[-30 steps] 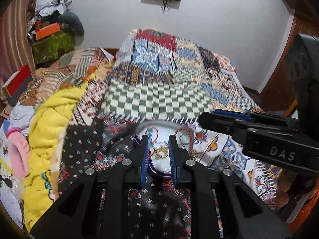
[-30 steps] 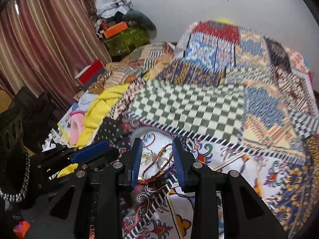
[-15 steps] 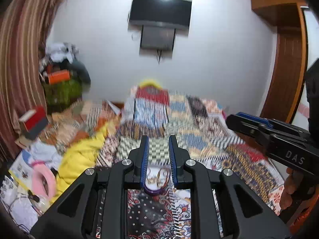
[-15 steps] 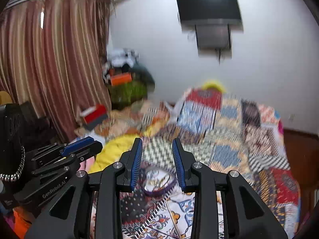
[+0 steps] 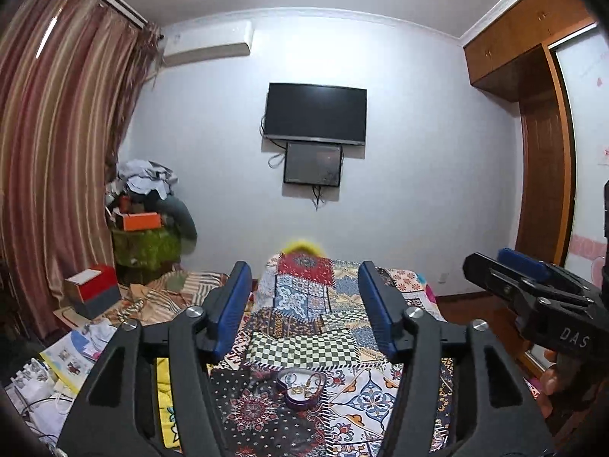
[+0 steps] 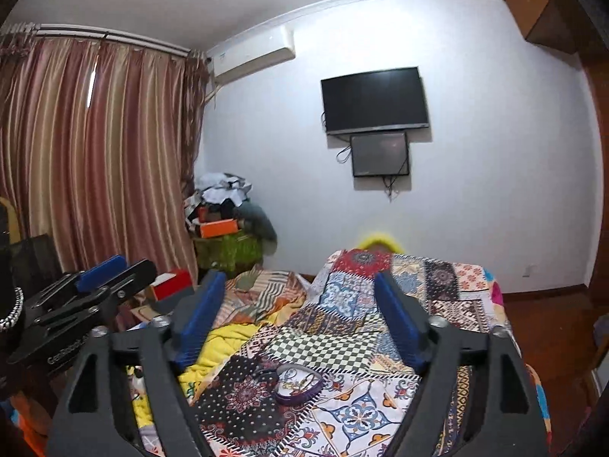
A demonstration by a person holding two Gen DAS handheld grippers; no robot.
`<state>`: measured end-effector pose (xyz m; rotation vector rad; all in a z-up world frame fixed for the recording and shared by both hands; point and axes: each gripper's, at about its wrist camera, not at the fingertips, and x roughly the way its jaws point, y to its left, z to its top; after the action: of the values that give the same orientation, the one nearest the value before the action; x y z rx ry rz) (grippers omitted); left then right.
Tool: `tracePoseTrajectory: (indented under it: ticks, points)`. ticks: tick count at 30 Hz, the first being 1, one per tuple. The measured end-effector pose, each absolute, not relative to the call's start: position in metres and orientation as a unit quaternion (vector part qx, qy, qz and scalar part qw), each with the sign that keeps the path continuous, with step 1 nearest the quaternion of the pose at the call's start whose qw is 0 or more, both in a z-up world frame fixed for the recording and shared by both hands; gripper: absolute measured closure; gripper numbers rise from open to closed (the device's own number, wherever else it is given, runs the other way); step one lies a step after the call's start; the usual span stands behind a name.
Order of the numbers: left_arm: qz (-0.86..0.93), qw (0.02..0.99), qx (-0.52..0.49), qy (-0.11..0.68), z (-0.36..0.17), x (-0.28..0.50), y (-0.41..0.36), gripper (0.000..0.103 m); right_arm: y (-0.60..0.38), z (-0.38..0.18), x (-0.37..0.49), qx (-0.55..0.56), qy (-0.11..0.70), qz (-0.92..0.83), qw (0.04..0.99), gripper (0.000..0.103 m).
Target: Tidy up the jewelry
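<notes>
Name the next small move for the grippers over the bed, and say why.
Probably lower the left gripper toward the heart box. Both it and the right gripper are open, empty and raised well clear of the bed, while the jewelry lies loosely heaped inside the box.
</notes>
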<state>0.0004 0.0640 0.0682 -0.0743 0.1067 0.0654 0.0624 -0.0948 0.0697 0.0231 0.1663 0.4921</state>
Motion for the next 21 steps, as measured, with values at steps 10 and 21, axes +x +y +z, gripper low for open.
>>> tracePoseTrajectory:
  ticks: [10, 21]
  points:
    - [0.063, 0.995, -0.056, 0.055, 0.062, -0.007, 0.070, 0.001, -0.096, 0.067, 0.052, 0.003, 0.064, 0.206, 0.976, 0.000]
    - [0.066, 0.994, -0.050, 0.065, 0.054, -0.007, 0.066, 0.001, -0.101, 0.064, 0.047, -0.001, 0.073, 0.209, 0.975, 0.000]
